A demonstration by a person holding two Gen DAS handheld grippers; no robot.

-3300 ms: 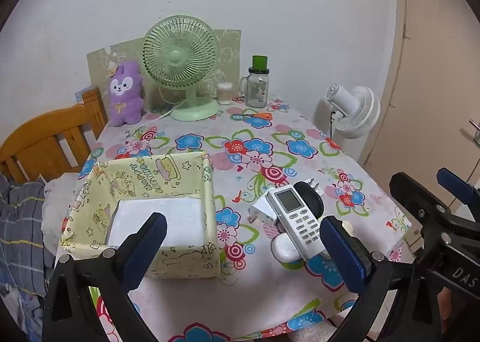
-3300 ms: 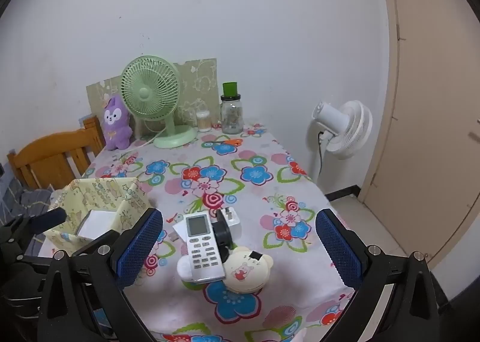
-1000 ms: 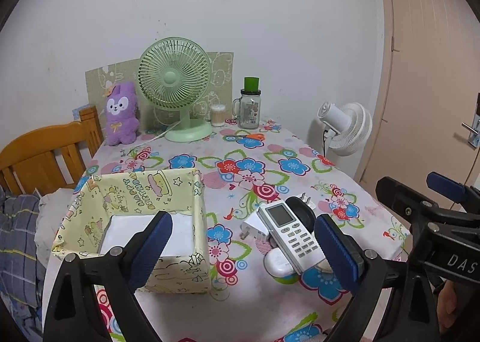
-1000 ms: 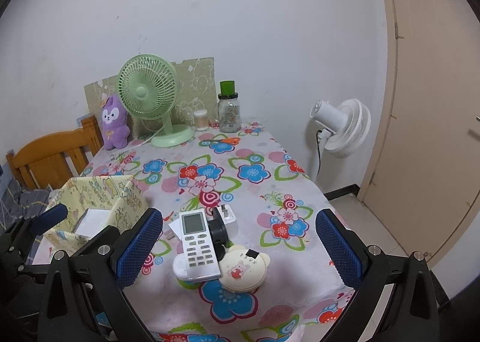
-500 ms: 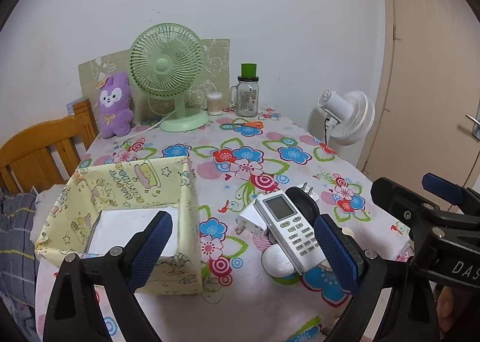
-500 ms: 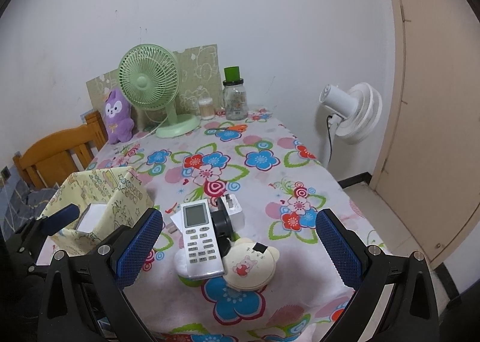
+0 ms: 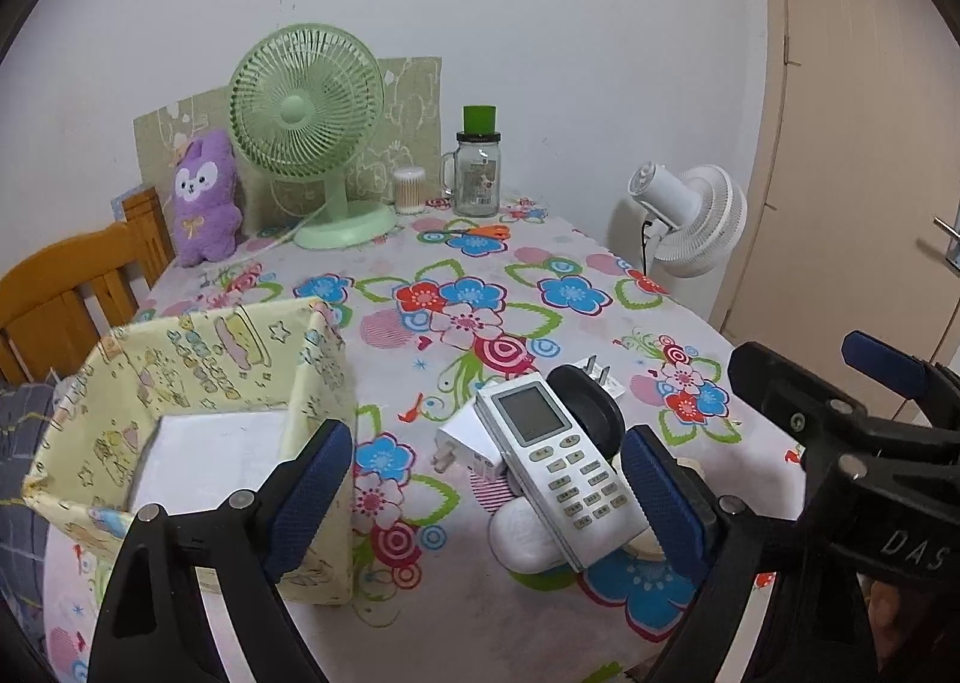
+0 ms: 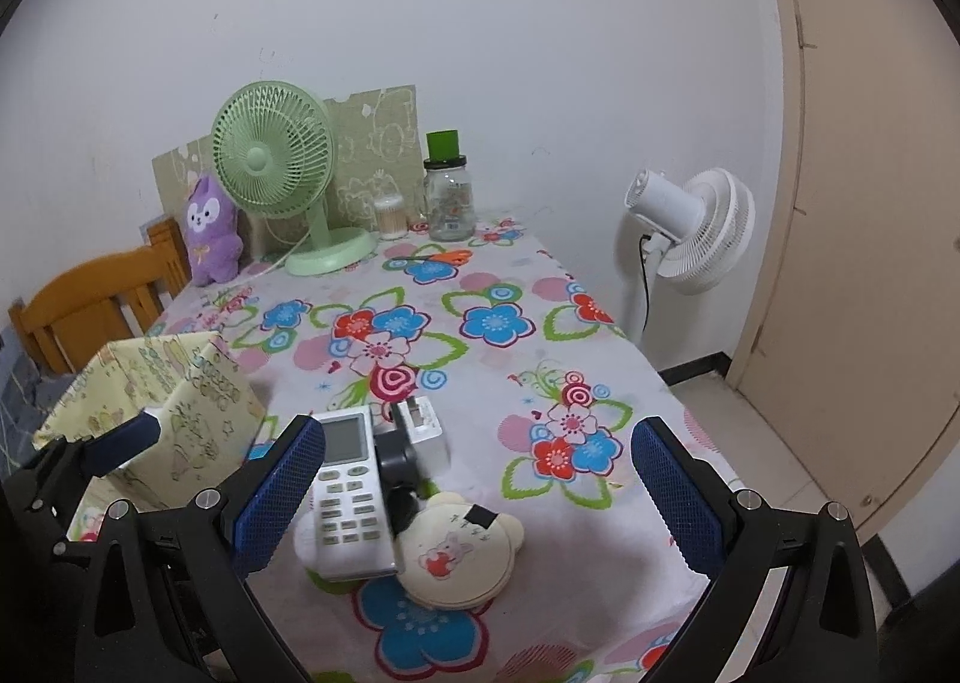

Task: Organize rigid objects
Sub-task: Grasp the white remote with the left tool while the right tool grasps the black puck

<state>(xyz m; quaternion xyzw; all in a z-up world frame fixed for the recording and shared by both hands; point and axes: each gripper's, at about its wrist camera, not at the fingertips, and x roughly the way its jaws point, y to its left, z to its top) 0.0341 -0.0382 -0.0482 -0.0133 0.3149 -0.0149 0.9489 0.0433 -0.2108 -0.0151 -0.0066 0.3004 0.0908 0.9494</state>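
Left tool (image 7: 480, 494) hovers over the near edge of the tabletop (image 7: 600, 269), which wears a floral-print cloth; jaws are closing but nothing sits between the blue pads, so no grip. Right tool (image 8: 477, 494) hovers beside it, jaws wide apart, also empty.

Pile of rigid items near the tabletop's near-right corner:
- white rectangular remote control with grey screen (image 7: 555, 464) on top, lying tilted across the others
- black round disc-shaped object (image 7: 591, 404) under its far end
- white plug adapter with metal prongs (image 7: 600, 377) just behind the disc
- second white plug block (image 7: 468, 443) touching the remote's left side
- white oval plastic case (image 7: 525, 536) under the remote's near end
- cream bear-shaped flat case with a small cartoon print (image 8: 459, 554) touching the remote's right side in the right wrist view

Pale yellow cartoon-print fabric storage box (image 7: 198, 383) sits at the near-left corner, open top, only a white bottom visible inside. It stands apart from the pile.

Far edge of tabletop: green plastic desk fan (image 7: 306, 131), purple plush bunny (image 7: 204, 200) left of it, glass jar mug with green lid (image 7: 478, 167) right of it, small clear cotton-swab tub (image 7: 408, 190) between fan and jar. Orange-handled scissors (image 7: 489, 231) lie just in front of the jar.

Off the tabletop: white floor fan (image 7: 690, 218) right, wooden chair (image 7: 66, 287) left.
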